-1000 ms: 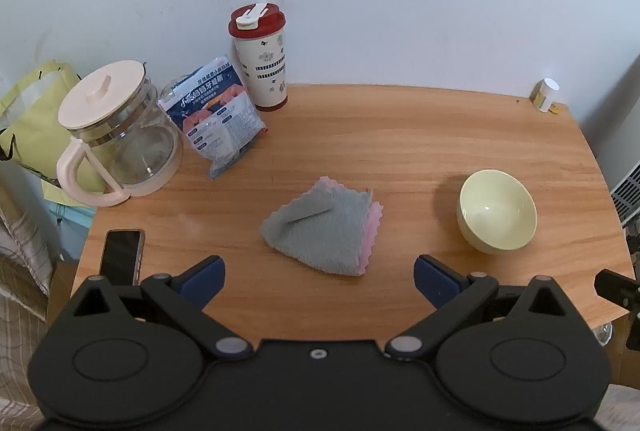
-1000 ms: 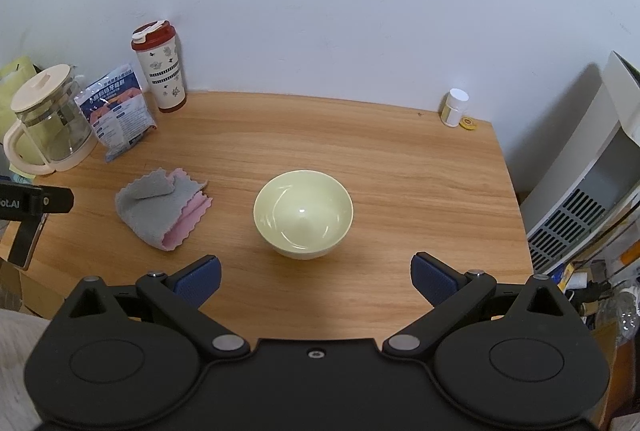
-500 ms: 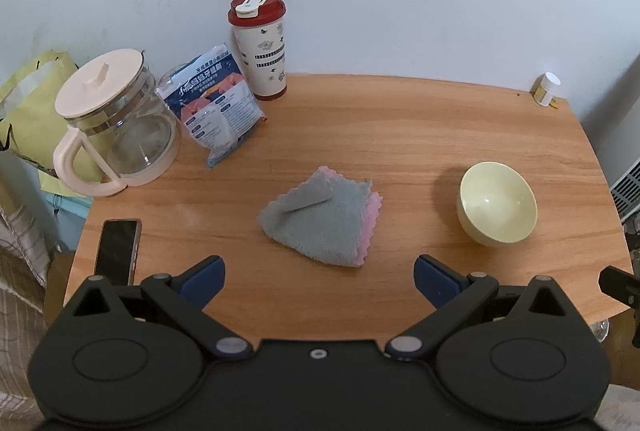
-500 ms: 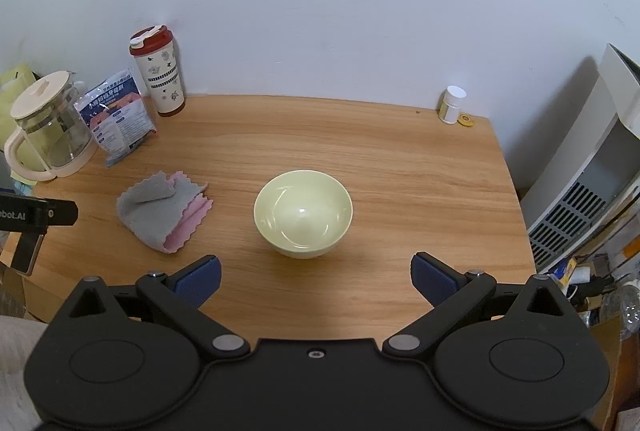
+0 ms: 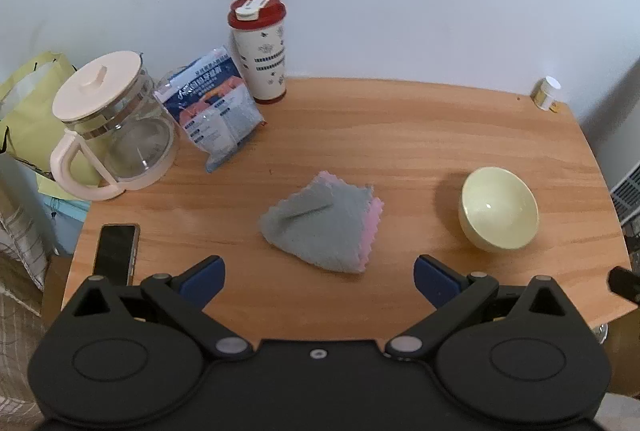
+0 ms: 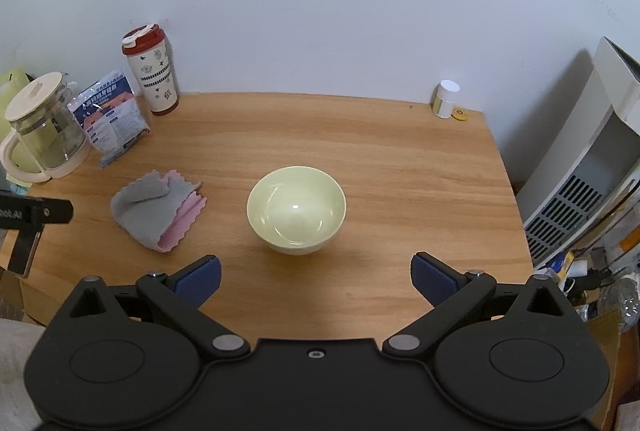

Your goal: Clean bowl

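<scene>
Nearest you, your left gripper [image 5: 318, 277] stands with its blue-padded fingers spread wide and nothing between them, poised above the near edge of the wooden table [image 5: 400, 135]. Your right gripper [image 6: 316, 275] is likewise spread wide and empty; its black housing hides the table's near strip in that view.

Just beyond the left fingers lies the folded cloth [image 5: 324, 225], grey on top with a pink layer peeking out along its right edge and one grey corner flipped over. To its right, well apart, the pale yellow-green bowl [image 6: 296, 217] stands upright mid-table, directly ahead of your right gripper; a glare spot inside makes it hard to tell whether the surface is soiled.

At the near left edge a dark phone [image 5: 116, 253] lies flat, its lower end cut off by the gripper body. Farther left stands a glass jug [image 5: 110, 135] with a cream lid and handle, then a blue packet [image 5: 214, 115] whose print is too small to read, leaning beside a red-lidded tumbler [image 5: 260, 51] by the wall. In the far right corner sits a small white-capped bottle [image 6: 446, 99]; a white appliance [image 6: 592, 167] off the table's right side is cropped by the frame.
</scene>
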`<state>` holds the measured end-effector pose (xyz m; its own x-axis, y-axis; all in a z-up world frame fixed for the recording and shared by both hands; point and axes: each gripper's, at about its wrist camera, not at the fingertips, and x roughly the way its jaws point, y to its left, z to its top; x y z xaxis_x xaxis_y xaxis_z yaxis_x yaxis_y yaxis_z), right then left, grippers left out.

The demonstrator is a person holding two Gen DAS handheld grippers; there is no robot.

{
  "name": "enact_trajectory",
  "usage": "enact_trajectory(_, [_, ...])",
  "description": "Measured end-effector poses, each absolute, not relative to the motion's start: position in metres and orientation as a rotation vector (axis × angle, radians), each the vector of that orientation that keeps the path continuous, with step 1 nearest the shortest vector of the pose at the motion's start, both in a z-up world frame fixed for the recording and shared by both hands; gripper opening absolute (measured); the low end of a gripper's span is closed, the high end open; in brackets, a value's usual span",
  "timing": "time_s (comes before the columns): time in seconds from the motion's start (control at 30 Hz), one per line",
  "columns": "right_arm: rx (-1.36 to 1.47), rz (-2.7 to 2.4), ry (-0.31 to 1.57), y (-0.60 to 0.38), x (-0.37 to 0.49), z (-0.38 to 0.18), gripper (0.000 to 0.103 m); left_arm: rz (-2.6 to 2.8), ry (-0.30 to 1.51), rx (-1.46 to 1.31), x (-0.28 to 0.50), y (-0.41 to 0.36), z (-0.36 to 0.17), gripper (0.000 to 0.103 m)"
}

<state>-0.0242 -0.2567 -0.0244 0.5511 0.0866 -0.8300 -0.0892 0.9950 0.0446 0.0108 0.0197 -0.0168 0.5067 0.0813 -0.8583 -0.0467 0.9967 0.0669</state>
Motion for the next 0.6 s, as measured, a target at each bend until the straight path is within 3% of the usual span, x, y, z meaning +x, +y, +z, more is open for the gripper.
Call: enact_trajectory(0.6, [0.027, -0.018, 0.959, -0.276, 0.014, -0.045, 0.103, -0.005, 0.988, -0.022, 0.049, 0.030, -0.036, 0.103])
